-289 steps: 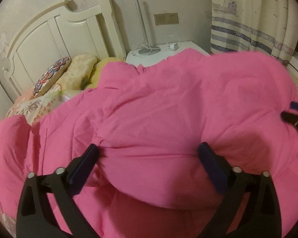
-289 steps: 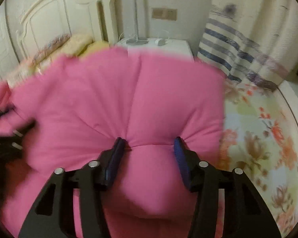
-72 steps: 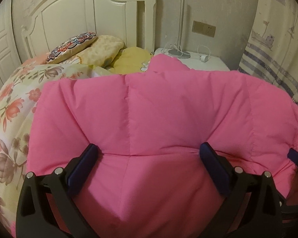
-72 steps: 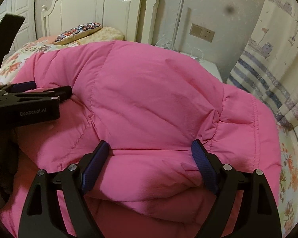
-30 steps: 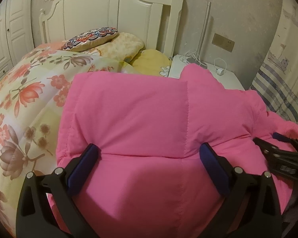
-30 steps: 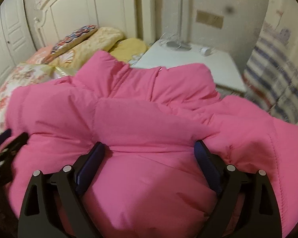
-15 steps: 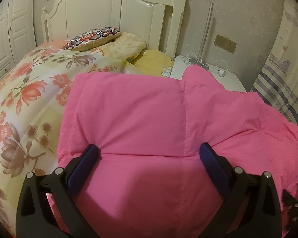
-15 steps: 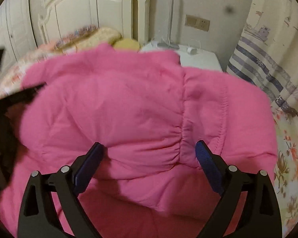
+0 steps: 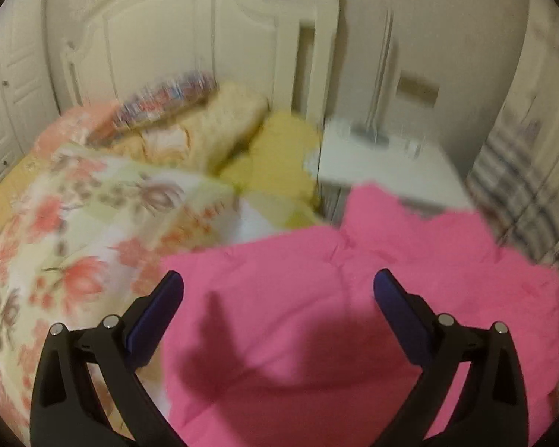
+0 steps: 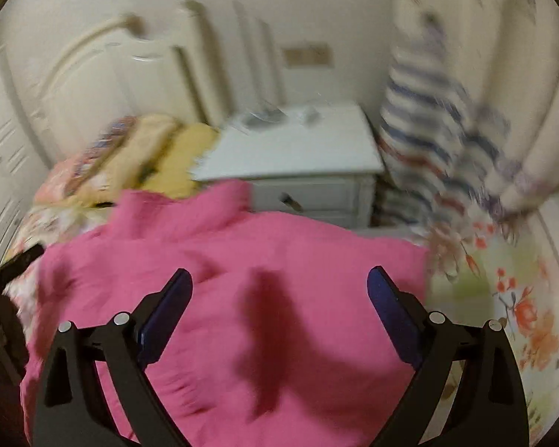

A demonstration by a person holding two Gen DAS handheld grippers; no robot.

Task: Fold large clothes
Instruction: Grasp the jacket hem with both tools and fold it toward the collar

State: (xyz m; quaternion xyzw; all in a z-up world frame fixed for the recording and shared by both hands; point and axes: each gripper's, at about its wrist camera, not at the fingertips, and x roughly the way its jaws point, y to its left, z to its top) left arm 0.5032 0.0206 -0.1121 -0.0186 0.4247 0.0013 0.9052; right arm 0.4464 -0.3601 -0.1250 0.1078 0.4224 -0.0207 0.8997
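The padded jacket (image 9: 316, 316) lies on the bedspread (image 9: 74, 242) below both claws; pillows (image 9: 223, 130) ahead-left, nightstand (image 10: 298, 156) ahead, curtain (image 10: 447, 141) ahead-right.

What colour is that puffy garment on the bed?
Bright pink puffy garment, seen most clearly in the left wrist view.

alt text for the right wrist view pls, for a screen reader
A folded pink padded garment lies on a floral bedspread, seen between the wide-open jaws of the right gripper, which holds nothing. Behind, blurred by motion, are a white nightstand, yellow pillows, a white headboard and a striped curtain.
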